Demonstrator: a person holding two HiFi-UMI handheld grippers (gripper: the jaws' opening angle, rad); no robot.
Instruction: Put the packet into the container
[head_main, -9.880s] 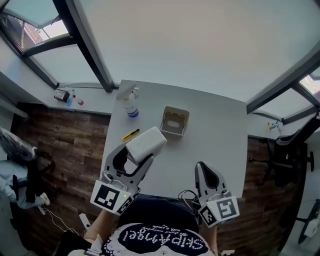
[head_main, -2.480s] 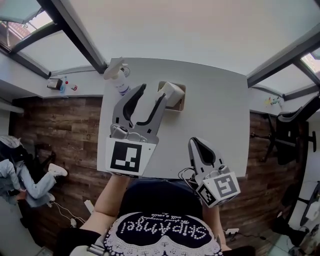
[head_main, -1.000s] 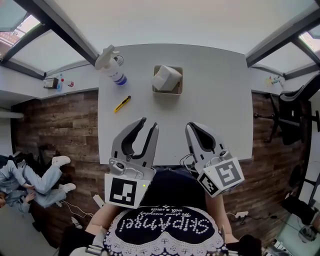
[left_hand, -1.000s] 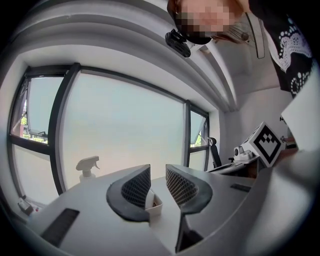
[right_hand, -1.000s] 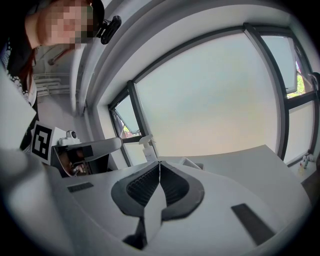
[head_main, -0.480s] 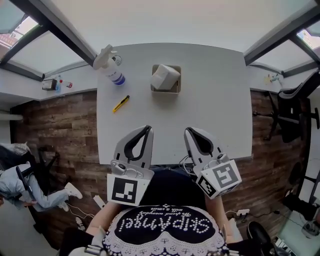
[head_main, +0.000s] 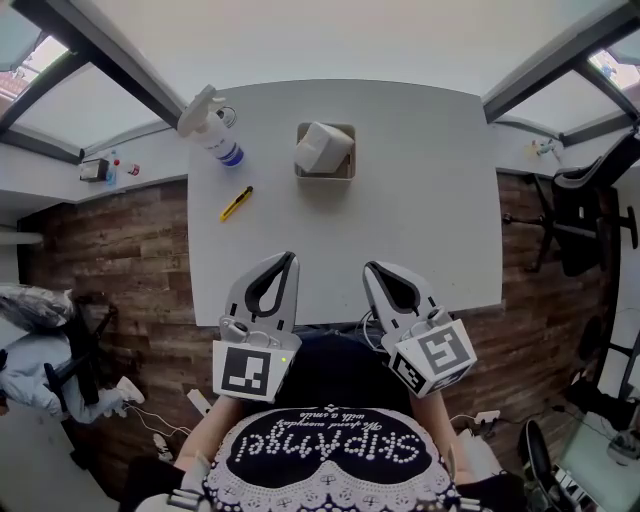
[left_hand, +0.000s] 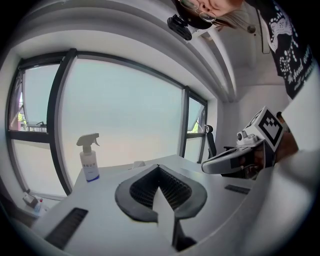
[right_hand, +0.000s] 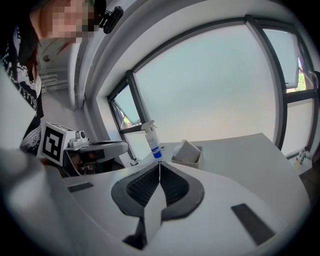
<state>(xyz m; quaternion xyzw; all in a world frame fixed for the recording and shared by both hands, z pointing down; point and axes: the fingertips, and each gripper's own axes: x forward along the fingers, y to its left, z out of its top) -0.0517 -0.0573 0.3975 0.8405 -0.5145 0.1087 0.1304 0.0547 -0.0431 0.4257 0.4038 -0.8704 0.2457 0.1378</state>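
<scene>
The white packet lies tilted inside the small beige container at the far middle of the white table. It also shows in the right gripper view, the packet sticking up out of the container. Both grippers hang at the table's near edge, well short of the container. My left gripper is shut; its jaws have just been closing with nothing between them. The right gripper is shut and empty too. The left gripper and right gripper each show ribbed pads meeting.
A spray bottle stands at the table's far left corner, with a yellow utility knife lying nearer on the left side. An office chair stands on the wooden floor to the right. A person is on the floor at left.
The left gripper's jaws, open a second ago, have closed on nothing. Both grippers have drawn back a little toward the near table edge and sunk. The packet stays in the container.
</scene>
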